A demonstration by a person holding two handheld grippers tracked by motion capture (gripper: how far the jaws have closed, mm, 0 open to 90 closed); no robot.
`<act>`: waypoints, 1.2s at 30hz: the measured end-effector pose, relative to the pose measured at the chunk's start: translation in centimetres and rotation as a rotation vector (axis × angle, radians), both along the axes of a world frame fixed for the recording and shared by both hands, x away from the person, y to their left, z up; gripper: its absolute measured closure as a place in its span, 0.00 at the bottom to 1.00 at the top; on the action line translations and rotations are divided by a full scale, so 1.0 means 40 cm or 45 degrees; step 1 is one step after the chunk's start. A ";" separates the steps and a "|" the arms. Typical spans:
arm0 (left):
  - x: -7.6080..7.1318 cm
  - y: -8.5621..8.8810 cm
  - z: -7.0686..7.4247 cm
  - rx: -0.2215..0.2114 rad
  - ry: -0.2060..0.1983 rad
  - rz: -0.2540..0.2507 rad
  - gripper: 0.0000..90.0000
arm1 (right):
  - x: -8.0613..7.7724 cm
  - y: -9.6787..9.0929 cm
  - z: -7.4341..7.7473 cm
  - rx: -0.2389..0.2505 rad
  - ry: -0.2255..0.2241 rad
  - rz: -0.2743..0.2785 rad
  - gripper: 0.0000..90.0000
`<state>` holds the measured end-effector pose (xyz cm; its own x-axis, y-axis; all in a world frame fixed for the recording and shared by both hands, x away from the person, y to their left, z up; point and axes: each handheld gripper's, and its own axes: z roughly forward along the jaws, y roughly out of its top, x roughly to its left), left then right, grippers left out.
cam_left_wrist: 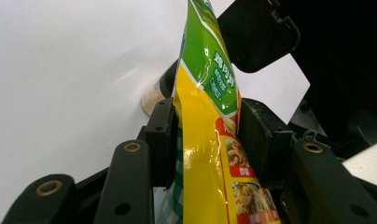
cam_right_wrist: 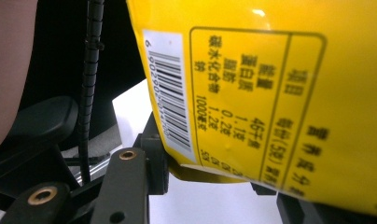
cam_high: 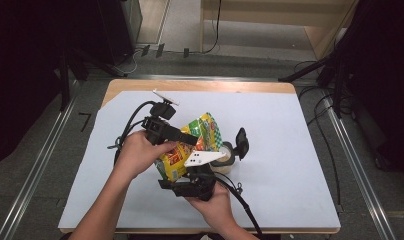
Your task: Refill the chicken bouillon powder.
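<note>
Snack bag (cam_high: 192, 145), yellow w/ green top, is held up off the table (cam_high: 290, 150) near its middle, betw both grippers. Left gripper (cam_left_wrist: 205, 135) is clamped on the bag's upper part, jaws pressed against both faces. Right gripper (cam_right_wrist: 210, 175) grips the bag's bottom edge by the barcode, jaws closed onto it. Small jar (cam_high: 225, 159) w/ black flip lid open sits on the table just right of the bag.
</note>
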<state>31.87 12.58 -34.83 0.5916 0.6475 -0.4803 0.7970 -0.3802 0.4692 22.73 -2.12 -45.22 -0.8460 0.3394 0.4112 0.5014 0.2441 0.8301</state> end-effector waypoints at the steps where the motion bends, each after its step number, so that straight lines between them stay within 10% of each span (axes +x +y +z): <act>1: 0.000 -0.001 0.000 -0.001 0.003 0.011 0.66 | 0.001 -0.001 0.000 0.002 0.003 0.001 0.66; 36: -0.005 -0.009 0.011 -0.002 -0.051 0.051 0.67 | 0.014 -0.005 0.001 0.017 -0.022 0.004 0.66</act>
<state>31.66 12.23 -34.39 0.5841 0.6702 -0.4579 0.7922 -0.3478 0.5015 23.30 -2.33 -45.19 -0.8540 0.3317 0.4008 0.4861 0.2344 0.8419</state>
